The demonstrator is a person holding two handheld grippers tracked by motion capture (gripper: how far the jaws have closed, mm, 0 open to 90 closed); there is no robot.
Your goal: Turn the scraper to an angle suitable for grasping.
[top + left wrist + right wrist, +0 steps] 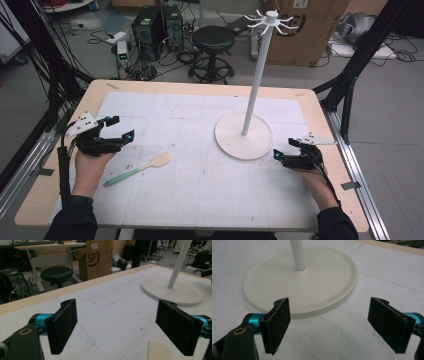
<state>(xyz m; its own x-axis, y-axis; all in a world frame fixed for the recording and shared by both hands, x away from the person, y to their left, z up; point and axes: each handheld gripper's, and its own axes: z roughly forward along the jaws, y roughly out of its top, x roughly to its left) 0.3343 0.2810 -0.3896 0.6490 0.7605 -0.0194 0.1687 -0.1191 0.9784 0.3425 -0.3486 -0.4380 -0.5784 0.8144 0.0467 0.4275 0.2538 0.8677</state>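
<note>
From above, the left tool [120, 128] and right tool [283, 148] rest wide apart on the desk [200, 90], both with jaws spread and empty. A spatula [137, 169] lies near the left tool; the left gripper view catches just its pale tip. The right gripper view faces the rack's round base [312, 282].

Grey floor beyond the table's far edge: a black round stool [213, 39] at upper centre, computer towers [159, 25] and tangled cables upper left, a cardboard box [305, 27] upper right.
</note>
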